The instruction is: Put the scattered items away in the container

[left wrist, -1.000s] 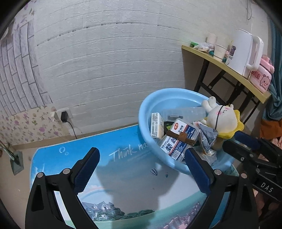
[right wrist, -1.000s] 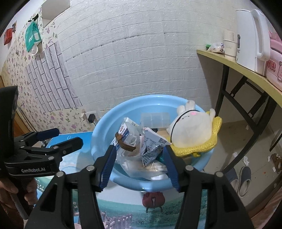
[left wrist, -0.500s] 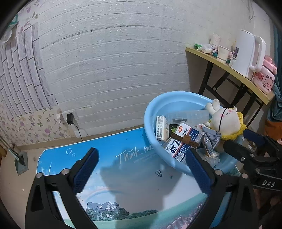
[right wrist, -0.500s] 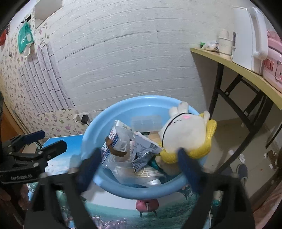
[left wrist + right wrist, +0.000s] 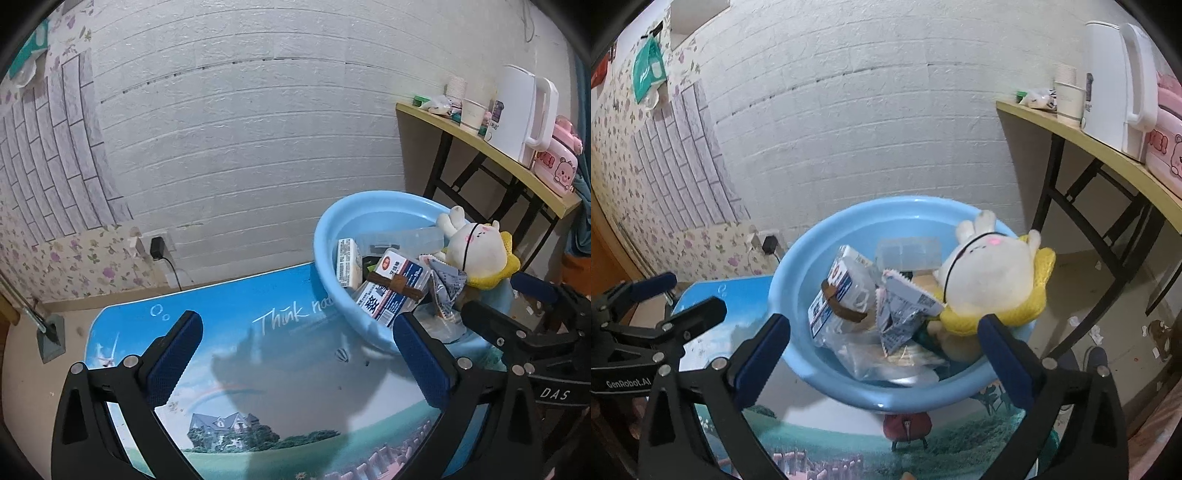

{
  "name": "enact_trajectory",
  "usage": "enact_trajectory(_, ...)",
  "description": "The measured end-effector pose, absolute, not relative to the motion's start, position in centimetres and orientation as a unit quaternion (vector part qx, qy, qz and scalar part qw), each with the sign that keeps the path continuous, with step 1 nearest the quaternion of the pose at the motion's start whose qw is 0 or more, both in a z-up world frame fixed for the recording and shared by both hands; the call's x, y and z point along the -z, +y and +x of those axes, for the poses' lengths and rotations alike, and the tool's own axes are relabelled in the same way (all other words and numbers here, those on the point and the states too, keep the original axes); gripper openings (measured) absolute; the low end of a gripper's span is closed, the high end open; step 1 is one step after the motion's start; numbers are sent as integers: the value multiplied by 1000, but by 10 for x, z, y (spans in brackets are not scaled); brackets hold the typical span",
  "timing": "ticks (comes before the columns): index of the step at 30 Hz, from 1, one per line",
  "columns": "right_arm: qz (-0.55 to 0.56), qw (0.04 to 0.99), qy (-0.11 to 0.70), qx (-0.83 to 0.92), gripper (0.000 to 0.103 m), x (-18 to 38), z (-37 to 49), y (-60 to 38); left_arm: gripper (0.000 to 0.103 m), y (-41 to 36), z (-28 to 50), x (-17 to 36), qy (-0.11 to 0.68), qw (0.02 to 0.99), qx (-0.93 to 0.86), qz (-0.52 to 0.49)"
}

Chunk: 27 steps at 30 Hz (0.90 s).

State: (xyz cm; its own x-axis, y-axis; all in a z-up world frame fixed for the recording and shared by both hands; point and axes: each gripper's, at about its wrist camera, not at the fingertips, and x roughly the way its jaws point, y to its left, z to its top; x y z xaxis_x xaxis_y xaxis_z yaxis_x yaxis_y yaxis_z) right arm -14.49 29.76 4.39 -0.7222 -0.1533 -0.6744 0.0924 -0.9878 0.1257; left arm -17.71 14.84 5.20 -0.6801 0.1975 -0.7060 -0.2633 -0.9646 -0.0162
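Already the blue basin (image 5: 798, 280) is heaped: it sits on the printed counter (image 5: 258, 369) straight ahead of the right tongs (image 5: 884, 354) and off to the right of the left tongs (image 5: 295, 354). Inside, just beyond the right tongs' tips, lie a banded carton (image 5: 842, 295), a crinkled foil packet (image 5: 901, 314), a clear plastic box (image 5: 908, 253) further back and a slack clear bag (image 5: 875, 362) nearest the tips. The plush rabbit (image 5: 990, 280) on its yellow cushion (image 5: 1038, 291) rides highest, ahead and to the right, leaning over the basin's right rim.

Both tongs stand spread wide with nothing between their pads; the right ones are finishing their release, the left ones gape over bare counter.

My worry is the rabbit: it looks perched rather than settled, and a knock from the right tongs could tip it over the rim toward the floor. The basin also seems to sit close to the counter's right edge, so a push on its near wall might slide it off, load and all. The left tongs' right finger (image 5: 421, 362) overlaps the basin's wall in its own view; whether it touches I cannot tell. No stray items show on the counter in either view, so the tidying looks nearly or fully done
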Motion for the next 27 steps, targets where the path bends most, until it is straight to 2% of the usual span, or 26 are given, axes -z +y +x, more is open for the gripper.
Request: enact_trajectory(27,328,90,-20,940,103,-66,-104,281,103,114,-134,-58,25,88,-934,-347)
